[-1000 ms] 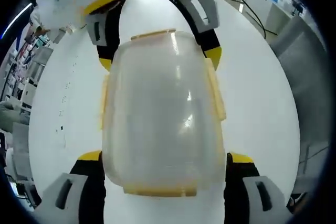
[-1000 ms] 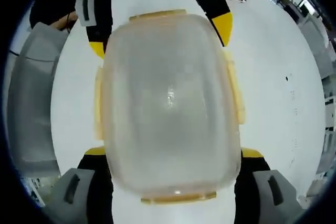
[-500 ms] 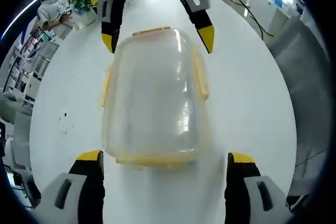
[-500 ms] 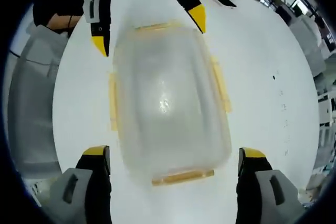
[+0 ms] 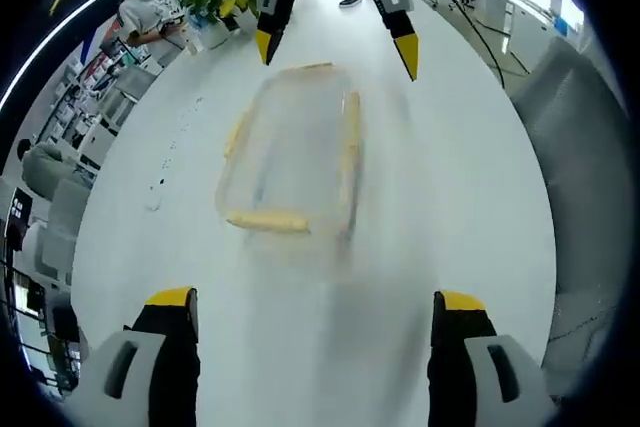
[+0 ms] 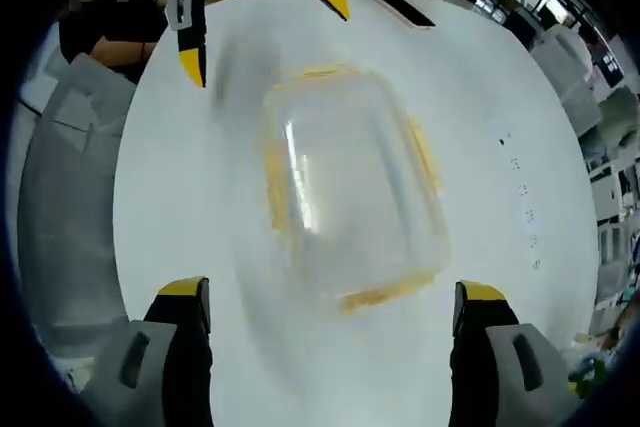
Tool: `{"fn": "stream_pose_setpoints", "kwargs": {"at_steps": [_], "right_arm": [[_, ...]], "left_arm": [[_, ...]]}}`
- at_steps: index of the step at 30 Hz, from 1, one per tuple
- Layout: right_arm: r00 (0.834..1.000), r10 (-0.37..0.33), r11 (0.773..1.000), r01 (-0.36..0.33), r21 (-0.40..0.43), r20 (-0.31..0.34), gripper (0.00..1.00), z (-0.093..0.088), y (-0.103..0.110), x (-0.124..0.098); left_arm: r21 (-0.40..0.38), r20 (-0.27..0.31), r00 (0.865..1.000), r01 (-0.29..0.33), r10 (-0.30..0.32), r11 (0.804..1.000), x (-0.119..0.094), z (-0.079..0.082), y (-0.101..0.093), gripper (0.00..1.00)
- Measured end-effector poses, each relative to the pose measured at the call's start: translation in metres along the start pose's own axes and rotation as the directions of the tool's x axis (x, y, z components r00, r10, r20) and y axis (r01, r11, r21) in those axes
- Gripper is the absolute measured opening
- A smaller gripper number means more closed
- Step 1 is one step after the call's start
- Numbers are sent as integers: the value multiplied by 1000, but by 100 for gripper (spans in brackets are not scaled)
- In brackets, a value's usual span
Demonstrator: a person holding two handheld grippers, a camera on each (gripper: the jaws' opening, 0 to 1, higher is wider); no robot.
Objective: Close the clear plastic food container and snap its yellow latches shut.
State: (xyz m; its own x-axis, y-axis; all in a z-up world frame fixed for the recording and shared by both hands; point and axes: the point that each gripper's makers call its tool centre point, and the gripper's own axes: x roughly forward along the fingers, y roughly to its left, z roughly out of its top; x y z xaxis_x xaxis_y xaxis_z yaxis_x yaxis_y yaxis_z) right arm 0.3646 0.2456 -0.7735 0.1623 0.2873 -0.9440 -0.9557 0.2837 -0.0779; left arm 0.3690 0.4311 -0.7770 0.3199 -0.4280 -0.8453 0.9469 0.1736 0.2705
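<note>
I see bare table (image 5: 470, 187) all round container (image 5: 292, 152); only R gripper (image 5: 335, 42) stands beyond it.

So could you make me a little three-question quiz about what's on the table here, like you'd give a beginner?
1. True or false: the left gripper is clamped on the clear container.
2. What colour are the container's latches?
A. yellow
B. blue
C. red
3. Fill in: the container rests on a white ____, between the two grippers.

Key:
1. False. Its jaws stand wide apart, clear of the container. The right gripper is open as well.
2. A.
3. Table.
</note>
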Motion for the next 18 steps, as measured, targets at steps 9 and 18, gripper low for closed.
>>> {"fn": "stream_pose_setpoints", "kwargs": {"at_steps": [9,18], "right_arm": [[998,-28,999,26,36,64,99,-3,28,-16],[981,-98,994,89,58,171,99,-3,42,-26]], "left_arm": [[-139,82,996,-33,45,990,-21,-10,-40,99],[-314,340,934,5,107,949,-50,21,-77,94]]}}
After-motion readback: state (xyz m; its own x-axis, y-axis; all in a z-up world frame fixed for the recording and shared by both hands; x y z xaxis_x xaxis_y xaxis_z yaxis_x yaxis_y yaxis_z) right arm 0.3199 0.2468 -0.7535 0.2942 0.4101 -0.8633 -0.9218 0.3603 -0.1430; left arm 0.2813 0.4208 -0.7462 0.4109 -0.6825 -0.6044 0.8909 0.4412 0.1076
